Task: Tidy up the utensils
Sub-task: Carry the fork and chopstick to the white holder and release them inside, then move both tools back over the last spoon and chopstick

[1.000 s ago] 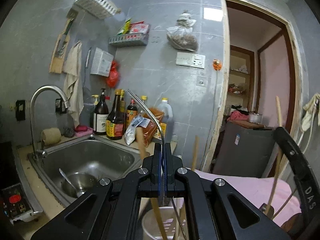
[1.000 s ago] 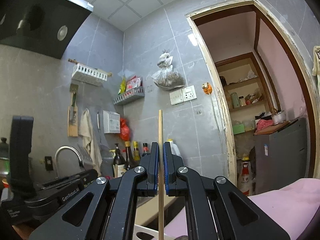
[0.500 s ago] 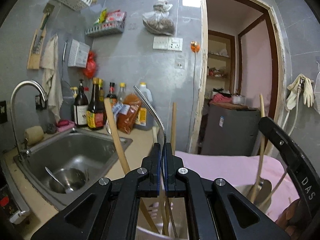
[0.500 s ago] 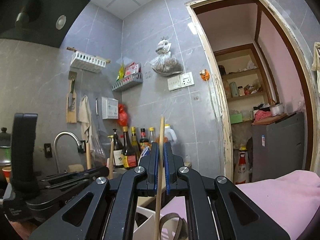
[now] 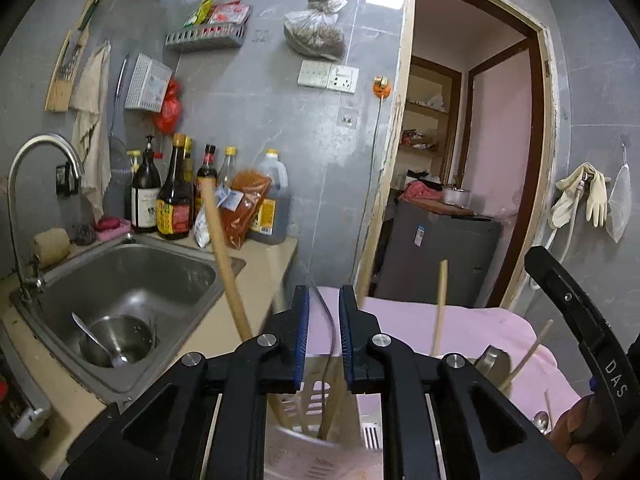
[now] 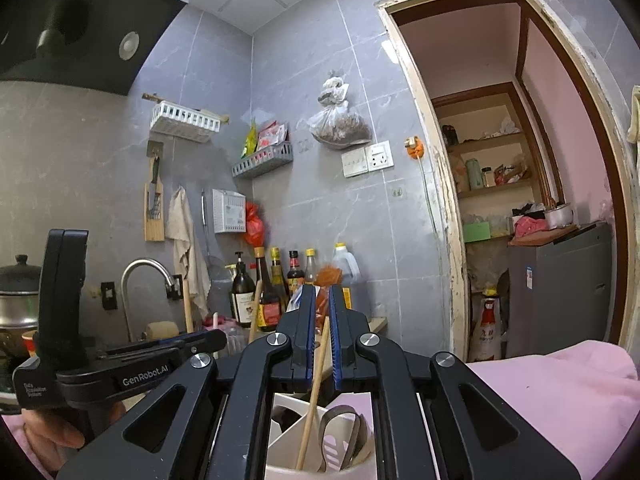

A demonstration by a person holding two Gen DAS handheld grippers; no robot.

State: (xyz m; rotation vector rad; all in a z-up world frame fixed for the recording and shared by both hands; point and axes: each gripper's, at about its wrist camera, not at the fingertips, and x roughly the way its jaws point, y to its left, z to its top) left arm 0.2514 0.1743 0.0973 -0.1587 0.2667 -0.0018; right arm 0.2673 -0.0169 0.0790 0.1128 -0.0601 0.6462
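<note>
In the left wrist view my left gripper (image 5: pixel 323 292) is opening. A thin curved metal utensil handle (image 5: pixel 329 320) hangs loose in the gap, and neither pad presses on it. Its lower end reaches into the white slotted utensil holder (image 5: pixel 304 400) below. A thick wooden handle (image 5: pixel 224 256) leans out of the holder on the left. In the right wrist view my right gripper (image 6: pixel 322 292) stands slightly parted over the same holder (image 6: pixel 288 440). A wooden chopstick (image 6: pixel 316 380) leans free between the pads, its foot in the holder beside a looped metal handle (image 6: pixel 344 420).
A steel sink (image 5: pixel 132 276) with a bowl and spoon (image 5: pixel 116 344) lies to the left, with sauce bottles (image 5: pixel 172 200) behind it. A pink cloth (image 5: pixel 472 328) covers the surface on the right, where more wooden sticks (image 5: pixel 440 304) stand. A doorway (image 5: pixel 472 160) opens beyond.
The left jaws have parted and the metal handle, which rose high above them, has slid down. The right chopstick has dropped low and now leans. The left view has tipped downward.
</note>
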